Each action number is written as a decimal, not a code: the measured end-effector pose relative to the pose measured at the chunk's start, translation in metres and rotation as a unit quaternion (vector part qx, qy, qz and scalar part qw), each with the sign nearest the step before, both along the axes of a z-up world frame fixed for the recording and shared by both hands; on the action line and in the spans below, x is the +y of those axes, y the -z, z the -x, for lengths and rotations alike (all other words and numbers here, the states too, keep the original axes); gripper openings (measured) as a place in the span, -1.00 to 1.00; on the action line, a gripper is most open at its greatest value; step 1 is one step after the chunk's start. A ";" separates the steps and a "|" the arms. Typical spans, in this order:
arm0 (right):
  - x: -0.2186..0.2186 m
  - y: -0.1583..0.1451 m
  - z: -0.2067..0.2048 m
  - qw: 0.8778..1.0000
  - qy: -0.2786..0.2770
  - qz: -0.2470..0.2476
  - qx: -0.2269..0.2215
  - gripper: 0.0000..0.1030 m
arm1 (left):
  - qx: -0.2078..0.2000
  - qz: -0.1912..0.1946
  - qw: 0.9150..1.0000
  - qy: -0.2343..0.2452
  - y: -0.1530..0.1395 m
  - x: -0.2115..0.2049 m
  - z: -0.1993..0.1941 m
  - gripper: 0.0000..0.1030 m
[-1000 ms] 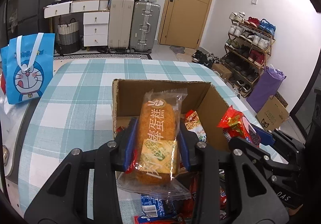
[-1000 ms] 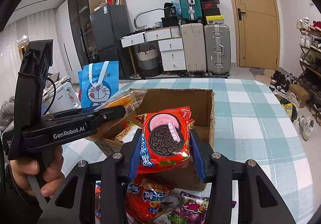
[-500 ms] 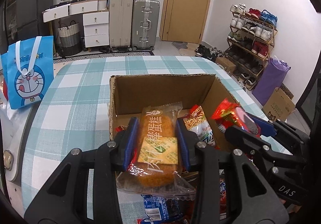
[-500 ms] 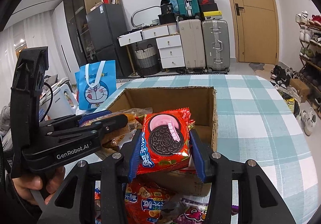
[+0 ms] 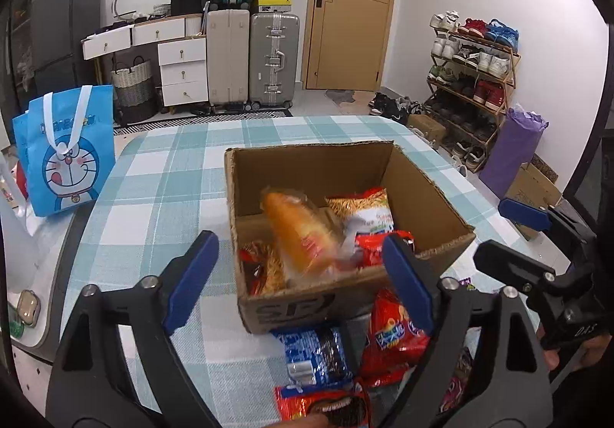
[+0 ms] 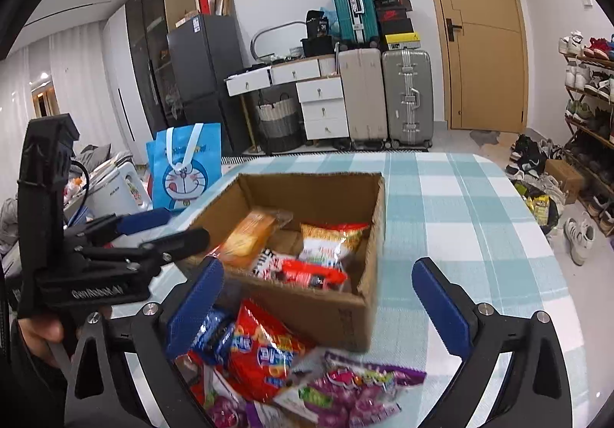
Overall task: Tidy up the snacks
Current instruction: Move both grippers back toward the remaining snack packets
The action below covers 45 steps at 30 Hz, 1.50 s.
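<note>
Where the teal-and-white checked tablecloth [image 5: 161,175] covers the table, an open cardboard box [image 5: 422,194] stands near the middle of it, and everything else can be placed against that box. A blue cartoon-cat bag [image 5: 65,148] stands well off its left side at the table's edge.

The left gripper [image 5: 303,282] hovers at the box's near wall. Its jaws have just been opening and now stand wide apart, with nothing pressed between the blue pads. The right gripper [image 6: 318,309] hangs at the box's near right corner; its jaws too have just been opening and stand spread, holding nothing. In the left wrist view the right gripper shows beyond the box's right wall, with part of a hand [image 5: 575,351] behind it.

Inside the box, the orange cake roll in clear wrap [image 5: 303,232] lies blurred against the left half, tilted over other packets. The red cookie packet [image 6: 311,272] lies at the near side of the box, beside a red-and-white noodle snack bag [image 6: 330,240].

On the cloth just in front of the box lie loose snacks: a red biscuit bag [image 6: 264,359], a blue cookie packet [image 5: 318,351] and purple candy packets [image 6: 345,393].
</note>
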State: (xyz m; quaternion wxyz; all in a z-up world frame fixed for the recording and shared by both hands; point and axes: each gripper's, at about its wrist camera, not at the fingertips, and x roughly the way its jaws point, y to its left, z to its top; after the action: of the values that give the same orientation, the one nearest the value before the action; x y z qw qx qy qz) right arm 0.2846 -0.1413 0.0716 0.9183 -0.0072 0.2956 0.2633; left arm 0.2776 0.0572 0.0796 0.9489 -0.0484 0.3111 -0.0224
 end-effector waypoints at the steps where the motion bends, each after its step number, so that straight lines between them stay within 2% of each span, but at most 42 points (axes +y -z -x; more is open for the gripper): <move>1: -0.002 0.001 0.004 1.000 0.000 0.003 -0.001 0.99 | 0.000 0.002 1.000 0.000 -0.001 0.001 0.005 0.99; 6: -0.010 0.010 0.022 1.000 -0.003 0.018 0.005 0.99 | 0.002 -0.001 1.000 0.004 0.006 0.005 0.030 0.98; 17: -0.022 0.029 0.053 0.999 -0.003 0.014 0.032 0.99 | 0.014 0.003 1.000 -0.006 0.032 0.007 0.074 0.98; 22: -0.024 0.037 0.067 0.999 0.010 0.027 0.021 0.99 | 0.032 0.013 0.999 -0.008 0.047 0.007 0.083 0.98; 25: -0.027 0.043 0.071 0.999 0.006 0.016 0.038 0.99 | 0.043 0.012 0.999 -0.007 0.056 0.008 0.085 0.98; 32: -0.026 0.050 0.084 0.999 0.006 0.014 0.041 0.99 | 0.041 0.014 0.999 -0.016 0.063 0.010 0.097 0.98; 39: -0.023 0.058 0.096 0.999 0.002 0.006 0.047 0.99 | 0.045 -0.004 0.999 -0.011 0.071 -0.001 0.108 0.98; 45: -0.012 0.065 0.107 0.998 -0.011 0.022 0.050 0.99 | 0.058 -0.015 0.998 -0.005 0.086 -0.008 0.109 0.98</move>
State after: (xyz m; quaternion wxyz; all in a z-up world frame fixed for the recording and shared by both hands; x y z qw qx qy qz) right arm 0.1775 -0.1536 0.0062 0.8989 -0.0171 0.3469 0.2672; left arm 0.1685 0.0494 -0.0063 0.9299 -0.0367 0.3659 -0.0096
